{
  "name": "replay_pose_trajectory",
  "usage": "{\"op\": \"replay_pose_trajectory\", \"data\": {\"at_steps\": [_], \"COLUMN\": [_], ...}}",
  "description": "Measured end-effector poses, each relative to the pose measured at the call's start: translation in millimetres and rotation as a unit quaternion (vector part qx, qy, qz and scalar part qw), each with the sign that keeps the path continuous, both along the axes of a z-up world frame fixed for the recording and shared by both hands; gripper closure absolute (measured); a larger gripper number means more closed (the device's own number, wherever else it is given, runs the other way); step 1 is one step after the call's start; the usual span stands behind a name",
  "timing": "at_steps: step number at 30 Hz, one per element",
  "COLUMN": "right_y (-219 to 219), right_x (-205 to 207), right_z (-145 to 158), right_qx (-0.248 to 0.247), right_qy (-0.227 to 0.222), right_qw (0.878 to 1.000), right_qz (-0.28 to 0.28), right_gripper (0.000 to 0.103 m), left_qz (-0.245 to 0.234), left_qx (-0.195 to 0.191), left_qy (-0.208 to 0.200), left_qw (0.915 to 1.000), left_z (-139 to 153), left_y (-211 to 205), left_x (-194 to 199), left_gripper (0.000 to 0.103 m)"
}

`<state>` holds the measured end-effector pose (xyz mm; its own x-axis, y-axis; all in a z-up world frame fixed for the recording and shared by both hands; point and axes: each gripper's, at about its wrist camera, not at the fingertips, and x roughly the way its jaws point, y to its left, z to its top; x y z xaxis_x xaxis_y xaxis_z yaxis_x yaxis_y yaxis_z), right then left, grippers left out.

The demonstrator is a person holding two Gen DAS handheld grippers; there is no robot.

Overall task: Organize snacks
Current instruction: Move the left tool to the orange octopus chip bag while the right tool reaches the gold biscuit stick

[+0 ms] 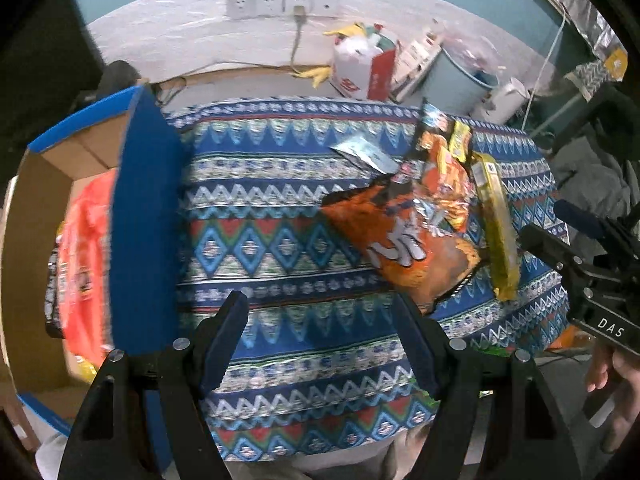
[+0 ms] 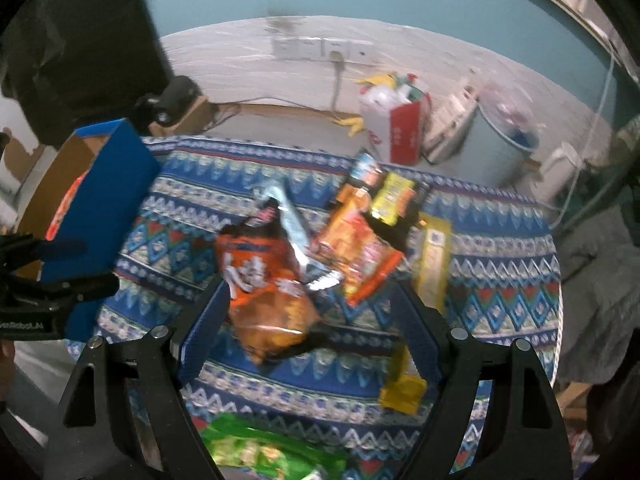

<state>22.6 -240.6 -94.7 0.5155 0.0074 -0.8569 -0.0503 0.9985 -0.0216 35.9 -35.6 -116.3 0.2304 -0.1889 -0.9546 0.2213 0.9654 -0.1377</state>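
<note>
A table under a patterned cloth point(image 1: 280, 208) fills the middle of both views. Its far edge runs below a white wall strip with sockets point(image 1: 280, 4), and its right edge drops off toward grey fabric on the floor. On the left a blue cardboard box point(image 1: 144, 216) stands at the table's edge, its open top showing a red-orange packet point(image 1: 86, 256) inside; the box wall cuts off most of that packet. Between the box and the snack pile lies a broad strip of bare cloth, open for moving.

The left gripper point(image 1: 320, 340) hangs over that bare strip with its jaws apart and nothing between them. The orange chip bag point(image 1: 404, 244) lies to its right and a little farther off, near the right fingertip but apart from it. Beyond the bag are a silver packet point(image 1: 366, 152), an orange noodle packet point(image 1: 444, 176) and a long yellow packet point(image 1: 496, 220), overlapping so their edges are hard to separate.

The right gripper point(image 2: 310, 328) is spread wide above the orange chip bag point(image 2: 264, 292), whose near end sits between the fingers; the pads do not seem to press it, though blur makes this uncertain. A small yellow packet point(image 2: 402, 392) lies by the right finger, and a green packet point(image 2: 264, 452) is cut off by the near edge.
</note>
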Motion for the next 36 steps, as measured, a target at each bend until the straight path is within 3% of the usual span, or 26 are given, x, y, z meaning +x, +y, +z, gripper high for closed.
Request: {"op": "replay_pose_trajectory", "data": {"at_steps": [6,10,16,24,26,28,36], "right_y": [-30.7,-53.7,-75.7,-101.4,-107.1,-110.4,-111.7], "right_x": [-4.9,-4.1,-0.8,5.6,7.9,9.7,16.9], "right_z": [-4.2,-11.2,-26.1,-55.1,-64.9,-72.8,-92.4], "right_qx": [-0.032,-0.023,-0.026,-0.018,-0.016,-0.014,-0.006], "right_qy": [-0.001,0.009,0.023,0.051,0.062,0.071,0.093], "right_qw": [0.999,0.998,0.997,0.994,0.993,0.992,0.991], "right_qz": [-0.027,-0.051,-0.069,-0.09,-0.097,-0.1,-0.096], "right_gripper": [0.021,0.021,0.021,0.021,0.021,0.021,0.021], "left_qz": [0.004,0.011,0.08,0.074,0.067,0.064,0.023], "left_qx": [-0.005,-0.01,-0.054,-0.037,-0.023,-0.027,-0.036], "left_qy": [0.009,0.015,0.043,0.079,0.087,0.096,0.116], "left_qw": [0.9999,0.9998,0.9944,0.9934,0.9937,0.9929,0.9923], "left_z": [-13.4,-23.9,-47.7,-80.3,-94.0,-104.0,-117.9], "left_y": [-30.8,-50.5,-65.5,-94.1,-98.9,-100.6,-99.5], "left_x": [8.5,17.7,36.4,48.3,48.6,48.8,44.0], "left_gripper": [0.027,0.026,0.023,0.023,0.02,0.009,0.005]}}
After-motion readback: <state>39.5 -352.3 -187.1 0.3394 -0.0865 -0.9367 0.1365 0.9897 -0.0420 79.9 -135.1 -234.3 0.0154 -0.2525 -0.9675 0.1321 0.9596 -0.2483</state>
